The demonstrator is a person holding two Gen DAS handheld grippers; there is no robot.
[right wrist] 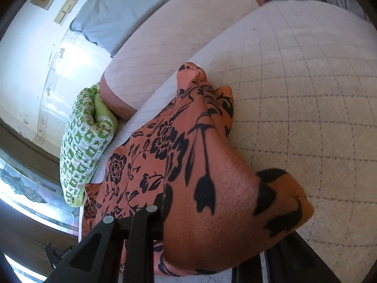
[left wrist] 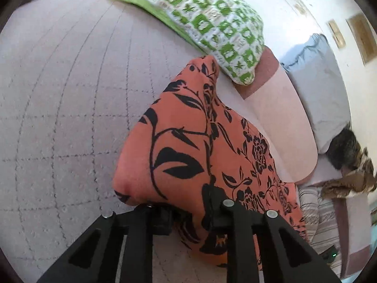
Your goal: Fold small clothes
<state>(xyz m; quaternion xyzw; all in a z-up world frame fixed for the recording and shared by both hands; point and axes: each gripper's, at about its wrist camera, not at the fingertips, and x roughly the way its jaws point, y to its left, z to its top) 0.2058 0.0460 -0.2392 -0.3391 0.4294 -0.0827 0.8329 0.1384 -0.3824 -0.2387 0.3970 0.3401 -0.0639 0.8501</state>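
Working over the quilted bed cover (left wrist: pixel 59 94), pale, grid-stitched, with a green patterned pillow (left wrist: pixel 212 23) at its far edge and a grey pillow (left wrist: pixel 322 89) beyond. The orange floral garment (left wrist: pixel 188 146) is lifted off the cover, bunched and draped over both tools, its far tip pointing toward the green pillow; long axis runs from my grippers away to that tip. Left gripper (left wrist: pixel 188 214) looks clamped on the garment's near edge, cloth between the fingers. Right gripper (right wrist: pixel 186 224): cloth covers the right finger, so I can't tell if it's closed. I judge this mid-fold, carrying the near edge over. Next move calls for laying that edge flat toward the far tip, edges aligned, no bunching.
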